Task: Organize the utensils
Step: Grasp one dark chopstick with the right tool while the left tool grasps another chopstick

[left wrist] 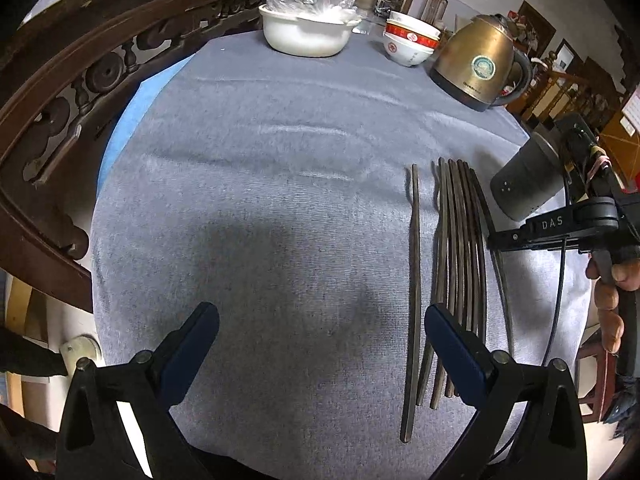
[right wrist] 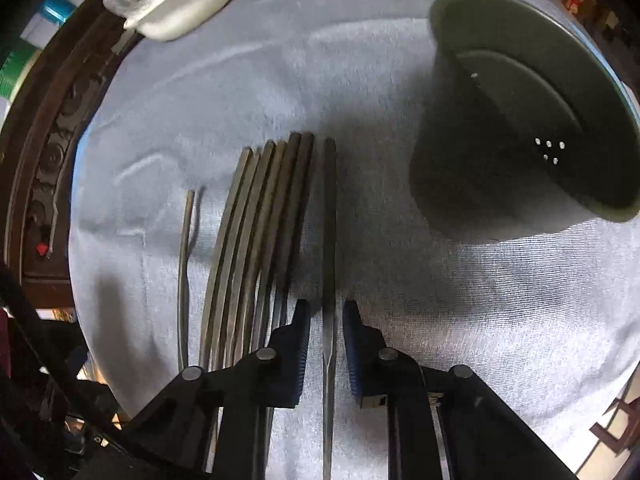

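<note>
Several dark chopsticks (left wrist: pixel 460 248) lie side by side on the grey cloth, with one single chopstick (left wrist: pixel 414 300) apart to their left. A dark grey utensil holder (left wrist: pixel 528 180) stands right of them; in the right wrist view it (right wrist: pixel 520 128) shows its perforated bottom. My left gripper (left wrist: pixel 320 344) is open and empty, low over the cloth left of the bunch. My right gripper (right wrist: pixel 326 320) has its jaws narrowly apart on either side of the rightmost chopstick (right wrist: pixel 329 240), which lies on the cloth; the pads do not touch it. The bunch (right wrist: pixel 260 240) lies to its left.
A white pot (left wrist: pixel 306 32) with a plastic bag, stacked red-and-white bowls (left wrist: pixel 410 42) and a brass kettle (left wrist: pixel 476 64) stand at the far edge. A carved wooden chair back (left wrist: pixel 60 100) borders the table on the left. The cloth (left wrist: pixel 260 200) covers the table.
</note>
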Action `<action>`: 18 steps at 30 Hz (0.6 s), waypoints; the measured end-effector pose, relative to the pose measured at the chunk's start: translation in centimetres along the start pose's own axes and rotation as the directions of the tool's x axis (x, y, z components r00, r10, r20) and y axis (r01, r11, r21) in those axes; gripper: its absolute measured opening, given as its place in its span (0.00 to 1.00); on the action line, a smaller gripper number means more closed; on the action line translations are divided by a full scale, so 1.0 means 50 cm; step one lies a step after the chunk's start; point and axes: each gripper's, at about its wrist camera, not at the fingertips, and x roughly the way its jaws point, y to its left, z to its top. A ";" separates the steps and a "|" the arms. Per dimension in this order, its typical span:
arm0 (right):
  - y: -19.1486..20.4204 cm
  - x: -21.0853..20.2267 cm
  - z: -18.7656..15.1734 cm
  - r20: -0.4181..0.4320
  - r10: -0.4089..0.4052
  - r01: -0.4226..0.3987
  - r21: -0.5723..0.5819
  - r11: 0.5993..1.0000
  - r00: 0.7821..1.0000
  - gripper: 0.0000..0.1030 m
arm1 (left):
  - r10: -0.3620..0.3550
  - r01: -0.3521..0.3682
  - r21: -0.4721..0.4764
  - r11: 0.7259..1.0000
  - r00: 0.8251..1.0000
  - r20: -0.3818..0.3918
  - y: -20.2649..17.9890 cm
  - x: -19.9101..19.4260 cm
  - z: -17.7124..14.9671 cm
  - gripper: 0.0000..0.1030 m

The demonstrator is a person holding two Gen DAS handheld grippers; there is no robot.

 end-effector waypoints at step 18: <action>-0.128 -0.028 -0.096 0.018 0.092 -0.091 -0.045 0.995 0.996 0.06 | 0.052 -0.034 0.058 0.998 0.942 -0.332 -0.131 0.132 0.138 0.65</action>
